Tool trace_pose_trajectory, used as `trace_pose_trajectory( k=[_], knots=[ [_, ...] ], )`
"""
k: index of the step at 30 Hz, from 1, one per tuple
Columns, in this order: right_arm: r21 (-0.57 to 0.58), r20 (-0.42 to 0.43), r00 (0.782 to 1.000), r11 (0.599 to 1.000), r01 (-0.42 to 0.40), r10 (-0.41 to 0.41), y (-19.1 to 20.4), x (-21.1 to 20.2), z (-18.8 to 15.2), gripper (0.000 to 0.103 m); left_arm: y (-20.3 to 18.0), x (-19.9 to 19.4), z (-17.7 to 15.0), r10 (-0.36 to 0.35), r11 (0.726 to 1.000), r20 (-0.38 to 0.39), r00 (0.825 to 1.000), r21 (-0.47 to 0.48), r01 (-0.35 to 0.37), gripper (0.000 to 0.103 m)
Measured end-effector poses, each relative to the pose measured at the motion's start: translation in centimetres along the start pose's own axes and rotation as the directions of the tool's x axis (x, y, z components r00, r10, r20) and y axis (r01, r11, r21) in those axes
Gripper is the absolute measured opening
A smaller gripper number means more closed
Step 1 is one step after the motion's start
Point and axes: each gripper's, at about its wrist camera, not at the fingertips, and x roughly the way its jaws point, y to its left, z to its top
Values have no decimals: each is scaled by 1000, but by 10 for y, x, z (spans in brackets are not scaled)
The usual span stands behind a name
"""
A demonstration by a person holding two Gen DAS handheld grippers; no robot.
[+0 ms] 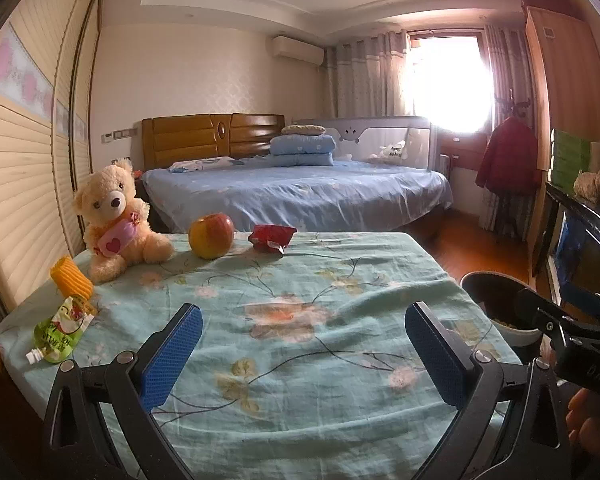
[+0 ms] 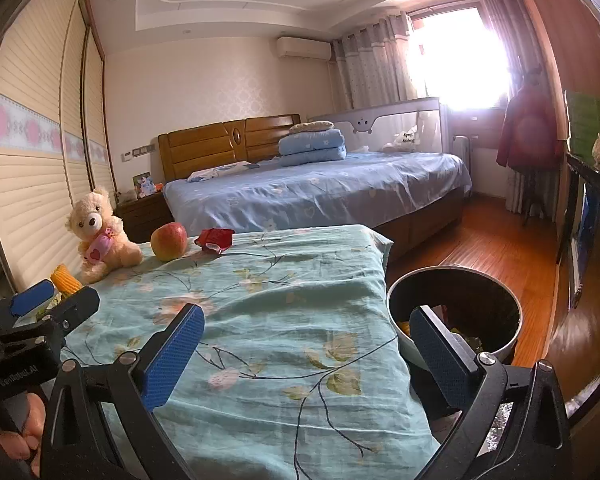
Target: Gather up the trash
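Note:
On the table with the teal floral cloth [image 1: 300, 280] lie a green drink pouch [image 1: 62, 328], a yellow corn cob [image 1: 71, 280] and a crumpled red wrapper [image 1: 271, 237]. My left gripper [image 1: 304, 340] hovers open over the middle of the cloth with nothing between its blue pads. My right gripper [image 2: 306, 344] is open too, empty, straddling the table's right edge with one finger in front of the dark round bin [image 2: 456, 312]. The bin holds some yellow and green scraps. In the right wrist view the corn cob [image 2: 66, 282] and red wrapper [image 2: 216, 239] show; the left gripper [image 2: 62, 300] mostly hides the pouch.
A teddy bear [image 1: 116, 220] and an apple [image 1: 211, 236] sit at the table's far left, beside the wrapper. A bed with blue sheets [image 1: 300, 188] stands beyond. A dark cabinet [image 2: 588, 216] lines the right wall, wood floor [image 2: 480, 248] between. The right gripper [image 1: 540, 312] partly covers the bin [image 1: 496, 300].

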Motion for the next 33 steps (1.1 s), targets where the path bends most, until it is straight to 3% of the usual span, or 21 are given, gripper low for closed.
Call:
trace_pose_trajectory(
  k=[33],
  knots=[
    [1, -6, 1000, 1000, -9, 9, 6, -2, -1, 103, -1, 3, -3, -9, 1000, -3, 1000, 9, 9, 102]
  ],
)
